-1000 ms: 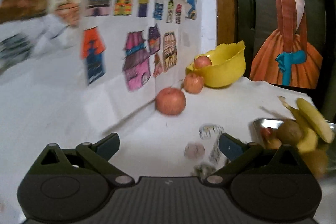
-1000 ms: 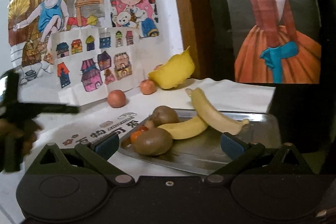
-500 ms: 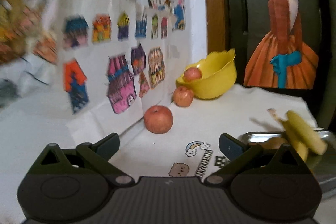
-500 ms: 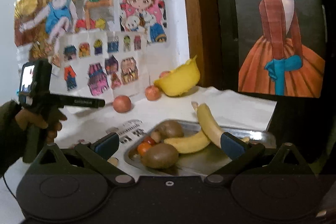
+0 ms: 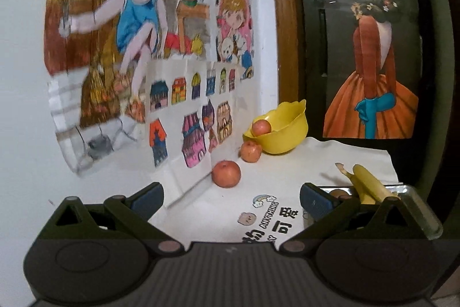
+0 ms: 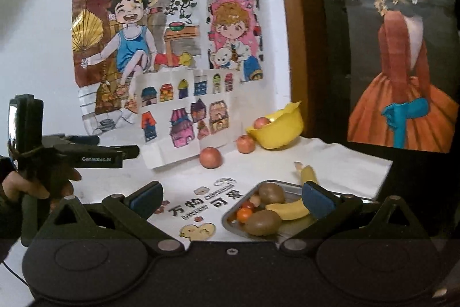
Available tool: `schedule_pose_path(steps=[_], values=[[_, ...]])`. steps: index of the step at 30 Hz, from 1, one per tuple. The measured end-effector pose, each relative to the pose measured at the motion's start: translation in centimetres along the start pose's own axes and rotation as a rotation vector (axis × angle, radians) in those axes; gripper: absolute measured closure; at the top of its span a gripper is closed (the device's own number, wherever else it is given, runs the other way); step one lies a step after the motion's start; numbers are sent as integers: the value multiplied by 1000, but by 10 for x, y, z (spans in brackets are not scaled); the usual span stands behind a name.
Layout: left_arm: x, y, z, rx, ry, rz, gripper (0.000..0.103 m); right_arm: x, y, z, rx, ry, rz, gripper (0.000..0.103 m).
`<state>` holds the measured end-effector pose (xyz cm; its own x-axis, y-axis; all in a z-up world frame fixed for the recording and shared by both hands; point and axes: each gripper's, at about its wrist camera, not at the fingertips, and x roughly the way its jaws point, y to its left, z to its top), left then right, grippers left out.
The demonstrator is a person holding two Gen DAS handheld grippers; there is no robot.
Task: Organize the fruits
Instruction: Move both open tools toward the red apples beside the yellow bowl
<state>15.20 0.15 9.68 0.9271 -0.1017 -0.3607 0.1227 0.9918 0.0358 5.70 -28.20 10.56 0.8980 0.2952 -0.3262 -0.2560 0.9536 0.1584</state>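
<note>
White tablecloth (image 6: 339,160) carries yellow bowl (image 6: 277,131) with one apple (image 6: 261,123) at centre right, steel tray (image 6: 233,220) of bananas (image 6: 287,209) and kiwis (image 6: 263,222) lower centre; left gripper (image 5: 231,199) and right gripper (image 6: 231,199) both gape wide, empty.

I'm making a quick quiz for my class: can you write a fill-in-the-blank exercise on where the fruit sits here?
1. One apple lies inside the ____ bowl.
2. The number of apples on the white cloth outside the bowl is ____.
3. The bananas and kiwis lie in a metal ____.
4. Both the left gripper and right gripper are ____, holding nothing.

Missing words: yellow; two; tray; open
</note>
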Motion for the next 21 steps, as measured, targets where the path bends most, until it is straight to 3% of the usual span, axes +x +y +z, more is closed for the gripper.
schedule_pose_path(steps=[3, 6, 9, 12, 14, 18, 21], values=[[25, 3, -6, -42, 32, -12, 0, 29, -17, -1, 30, 32, 81, 1], [55, 1, -13, -43, 62, -4, 0, 65, -41, 1, 63, 121, 216, 1], [74, -1, -19, -87, 75, 11, 0, 85, -60, 6, 35, 152, 312, 1], [83, -1, -22, -200, 133, 40, 0, 97, -76, 15, 17, 160, 286, 1], [80, -3, -15, -238, 171, 67, 0, 105, -85, 27, 57, 215, 260, 1], [61, -13, 29, -191, 258, 162, 0, 106, -99, 72, 155, 322, 188, 1], [42, -18, 72, -246, 344, 221, 0, 94, -104, 121, 206, 367, 106, 1]])
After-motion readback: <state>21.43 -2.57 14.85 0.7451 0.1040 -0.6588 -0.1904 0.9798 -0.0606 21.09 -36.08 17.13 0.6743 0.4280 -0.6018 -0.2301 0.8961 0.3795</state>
